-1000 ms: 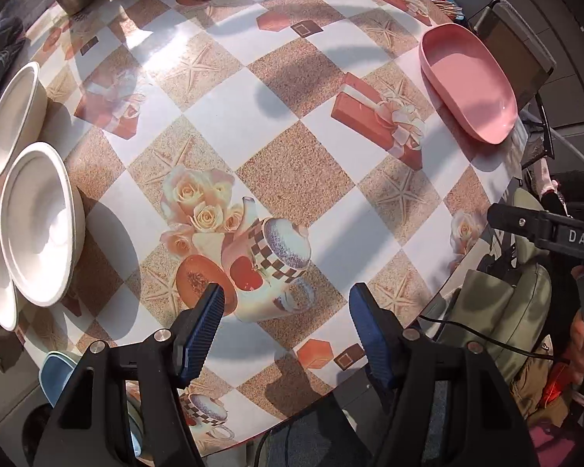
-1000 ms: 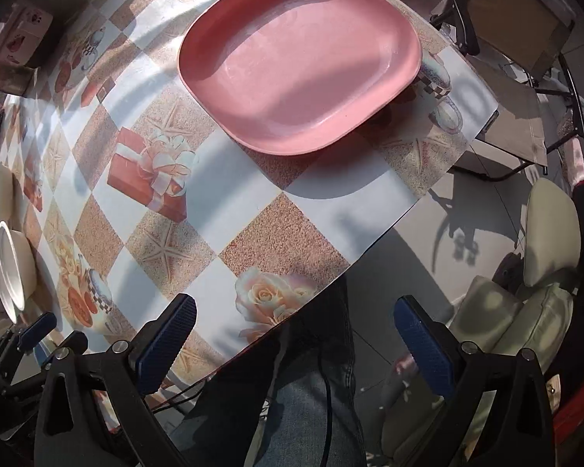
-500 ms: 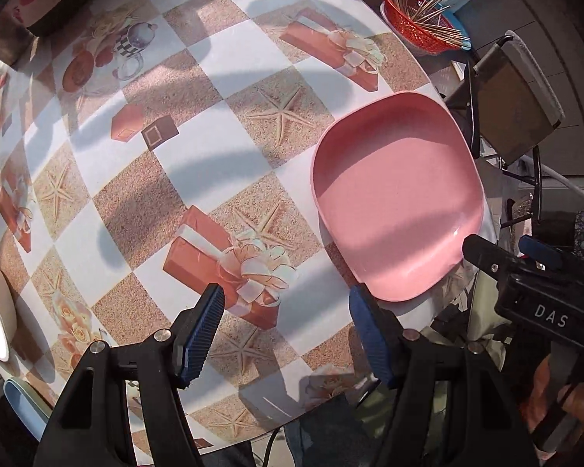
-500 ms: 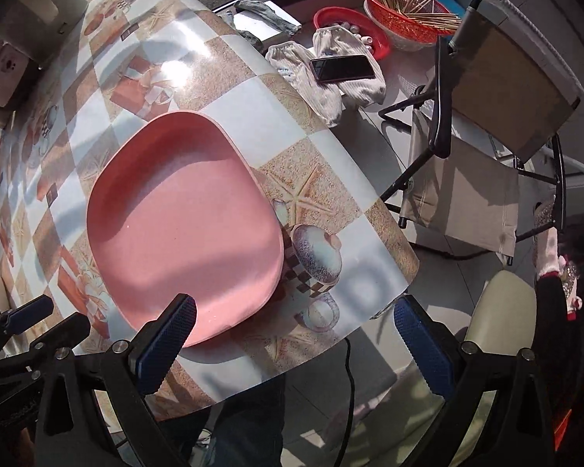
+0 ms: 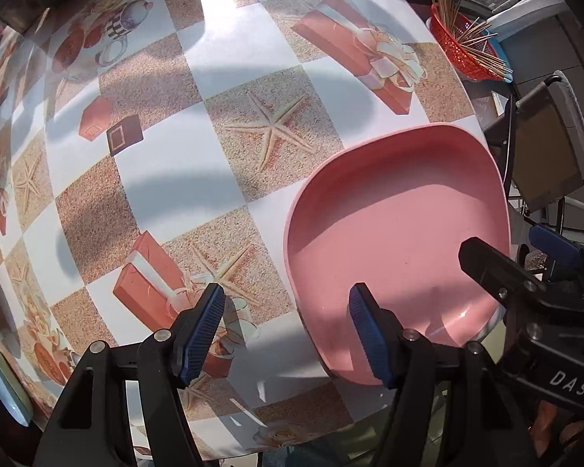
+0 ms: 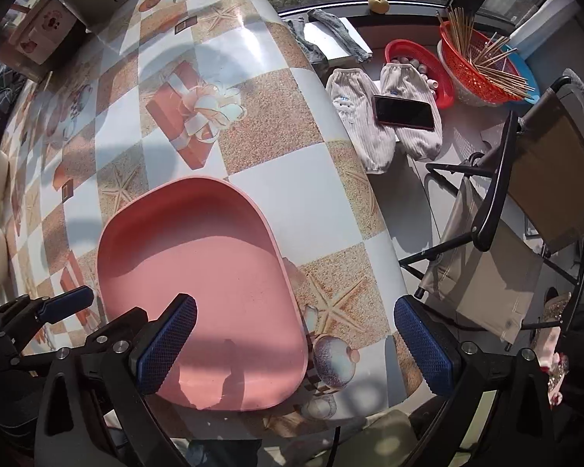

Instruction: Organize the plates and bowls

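Pink plate [image 5: 401, 233] lies beneath both wide-open, empty hand-held grippers, left [image 5: 286, 334] and right [image 6: 296, 346].

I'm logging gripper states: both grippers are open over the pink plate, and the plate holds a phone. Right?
Not quite. The pink plate is empty; the right wrist view shows the phone lying off the table on pale cloths. Both the left gripper and right gripper are open.
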The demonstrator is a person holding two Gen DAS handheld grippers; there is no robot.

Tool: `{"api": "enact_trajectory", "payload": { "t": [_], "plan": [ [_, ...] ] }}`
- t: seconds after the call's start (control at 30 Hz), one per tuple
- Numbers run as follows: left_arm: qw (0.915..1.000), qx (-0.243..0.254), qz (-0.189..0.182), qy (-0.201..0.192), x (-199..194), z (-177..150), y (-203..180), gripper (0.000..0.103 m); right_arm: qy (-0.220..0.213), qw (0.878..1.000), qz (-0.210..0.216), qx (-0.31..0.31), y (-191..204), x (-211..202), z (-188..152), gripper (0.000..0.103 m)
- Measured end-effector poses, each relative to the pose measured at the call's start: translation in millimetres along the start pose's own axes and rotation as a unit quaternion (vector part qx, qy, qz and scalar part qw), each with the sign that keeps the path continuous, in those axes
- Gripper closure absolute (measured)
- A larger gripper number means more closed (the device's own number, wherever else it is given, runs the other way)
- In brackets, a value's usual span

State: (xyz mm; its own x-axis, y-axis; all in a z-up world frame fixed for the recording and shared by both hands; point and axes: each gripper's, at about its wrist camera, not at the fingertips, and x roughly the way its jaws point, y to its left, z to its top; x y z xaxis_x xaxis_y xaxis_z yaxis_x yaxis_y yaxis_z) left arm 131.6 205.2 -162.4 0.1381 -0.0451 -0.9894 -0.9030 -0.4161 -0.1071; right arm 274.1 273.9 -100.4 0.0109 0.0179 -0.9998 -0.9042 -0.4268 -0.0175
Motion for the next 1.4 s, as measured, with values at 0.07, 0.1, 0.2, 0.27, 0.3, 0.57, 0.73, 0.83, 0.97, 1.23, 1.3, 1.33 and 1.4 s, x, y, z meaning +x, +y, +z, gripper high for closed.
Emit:
{"api": "enact_trajectory", "payload": {
  "t": [0.07,0.1,0.2,0.27,0.3,0.57,0.73,0.83,0.97,1.23,1.3,1.33,1.4],
  "plan": [
    [0.9999,0.004,0.014,0.004,7,6,-10,0.033,-0.005,1.000,0.005,-0.011,3,0,2,0.000],
    [0.9997,0.006,0.022,0.006,13,10,-18,0.033,-0.006,1.000,0.009,-0.015,5,1,3,0.001],
    [0.9996,0.014,0.024,-0.003,18,17,-36,0.033,-0.003,1.000,0.018,-0.026,7,6,6,0.021],
    [0.9995,0.018,0.028,-0.002,20,19,-40,0.033,0.015,0.999,0.022,-0.024,6,14,7,0.046],
    [0.9994,0.018,0.028,-0.002,21,20,-43,0.033,0.022,0.999,0.024,-0.018,5,18,6,0.059],
    [0.9989,0.040,0.020,-0.013,16,22,-40,0.071,0.029,0.999,0.025,-0.014,5,21,-2,0.072],
    [0.9981,0.057,0.014,-0.018,6,12,-12,0.080,0.030,0.999,0.040,0.001,13,21,-12,0.072],
    [0.9970,0.072,0.018,-0.023,3,4,-1,0.080,0.028,0.999,0.033,0.000,26,21,-18,0.071],
    [0.9961,0.080,0.027,-0.027,1,-7,17,0.080,0.033,0.999,0.037,0.003,48,22,-28,0.071],
    [0.9949,0.087,0.045,-0.024,-5,-45,85,0.079,0.053,0.998,0.045,-0.002,126,30,-66,0.071],
    [0.9948,0.087,0.050,-0.020,-5,-58,109,0.079,0.055,0.997,0.045,-0.011,150,31,-77,0.071],
    [0.9948,0.086,0.052,-0.019,-6,-64,119,0.079,0.055,0.997,0.046,-0.016,164,31,-82,0.071],
    [0.9945,0.082,0.062,-0.016,-8,-77,140,0.078,0.060,0.996,0.056,-0.020,187,32,-91,0.071]
  ]
}}
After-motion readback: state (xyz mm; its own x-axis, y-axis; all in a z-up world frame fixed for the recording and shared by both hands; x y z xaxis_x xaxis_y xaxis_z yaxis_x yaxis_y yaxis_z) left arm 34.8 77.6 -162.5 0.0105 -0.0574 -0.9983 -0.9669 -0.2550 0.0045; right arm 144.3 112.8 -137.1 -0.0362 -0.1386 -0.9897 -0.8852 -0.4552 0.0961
